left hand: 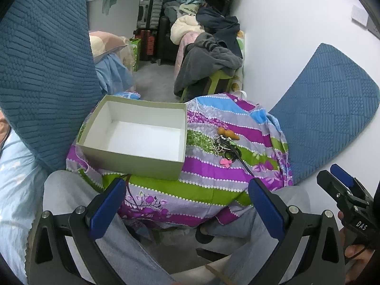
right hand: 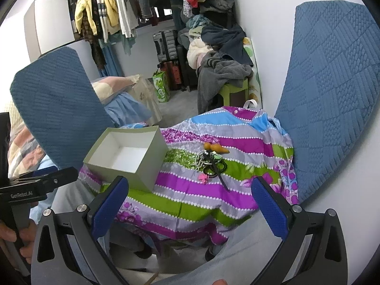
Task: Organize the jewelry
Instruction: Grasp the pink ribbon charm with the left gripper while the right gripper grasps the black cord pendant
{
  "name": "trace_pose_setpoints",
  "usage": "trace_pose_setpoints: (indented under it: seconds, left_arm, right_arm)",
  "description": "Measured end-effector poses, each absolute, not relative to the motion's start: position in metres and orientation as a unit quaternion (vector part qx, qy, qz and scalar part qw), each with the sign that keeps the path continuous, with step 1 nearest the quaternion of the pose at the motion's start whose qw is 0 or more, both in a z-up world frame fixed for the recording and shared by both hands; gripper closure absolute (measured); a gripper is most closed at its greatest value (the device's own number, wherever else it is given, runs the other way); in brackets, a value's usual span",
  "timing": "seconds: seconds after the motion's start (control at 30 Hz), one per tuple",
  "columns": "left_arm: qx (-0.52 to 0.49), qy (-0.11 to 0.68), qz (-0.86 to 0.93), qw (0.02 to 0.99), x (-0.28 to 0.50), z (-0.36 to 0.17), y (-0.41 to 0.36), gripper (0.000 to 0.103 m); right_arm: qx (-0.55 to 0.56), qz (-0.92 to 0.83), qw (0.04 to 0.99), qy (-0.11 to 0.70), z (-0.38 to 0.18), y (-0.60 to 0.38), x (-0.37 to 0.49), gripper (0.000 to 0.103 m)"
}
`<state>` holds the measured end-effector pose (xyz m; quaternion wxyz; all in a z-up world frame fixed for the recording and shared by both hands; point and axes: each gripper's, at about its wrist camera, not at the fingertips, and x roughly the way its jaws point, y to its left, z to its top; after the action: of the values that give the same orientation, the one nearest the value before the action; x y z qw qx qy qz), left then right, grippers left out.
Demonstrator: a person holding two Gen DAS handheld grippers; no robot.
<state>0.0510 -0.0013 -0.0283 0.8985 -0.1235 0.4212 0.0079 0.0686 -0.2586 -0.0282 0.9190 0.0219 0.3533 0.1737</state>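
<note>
An open grey-green box [left hand: 135, 137] with a white, empty inside sits on a striped purple, green and blue cloth [left hand: 201, 185]. It also shows in the right wrist view [right hand: 128, 156]. To its right lies a small jewelry pile [left hand: 225, 146]: an orange gourd-shaped piece, silver chains, a dark cord and a pink charm. The pile also shows in the right wrist view [right hand: 211, 161]. My left gripper [left hand: 187, 204] is open and empty, held back from the cloth's near edge. My right gripper [right hand: 190, 204] is open and empty, also back from the cloth.
Blue quilted cushions stand at the left [left hand: 45, 66] and against the white wall at the right [left hand: 327, 109]. My grey-trousered knees [left hand: 71, 194] are under the grippers. A bed [left hand: 14, 178] is at the left. Suitcases [left hand: 149, 14] and piled clothes [left hand: 209, 52] are behind.
</note>
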Motion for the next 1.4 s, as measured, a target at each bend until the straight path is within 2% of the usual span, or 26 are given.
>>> trace_pose_setpoints:
  seconds: [0.5,0.73,0.93,1.1,1.3,1.4]
  left_arm:
    - [-0.135,0.438,-0.025,0.889,0.117,-0.061,-0.005,0.002]
    - [-0.149,0.455,-0.070,0.875,0.150,-0.092,-0.028,0.020]
    - [-0.134,0.466,-0.116,0.867,0.175,-0.115,-0.058,0.032]
    - [-0.131,0.482,-0.137,0.856,0.197,-0.140,-0.076,0.041]
    - [-0.140,0.507,-0.162,0.835,0.216,-0.173,-0.094,0.044]
    - [-0.137,0.516,-0.167,0.829,0.224,-0.185,-0.103,0.044]
  right_arm:
    - [0.040,0.186,0.916,0.354,-0.061,-0.272,0.128,0.002]
    - [0.061,0.189,0.913,0.357,-0.091,-0.281,0.160,0.023]
    - [0.094,0.190,0.900,0.381,-0.130,-0.299,0.195,0.054]
    - [0.087,0.205,0.889,0.399,-0.165,-0.295,0.222,0.057]
    - [0.084,0.229,0.867,0.435,-0.201,-0.287,0.255,0.057]
    - [0.096,0.266,0.841,0.461,-0.215,-0.281,0.273,0.068]
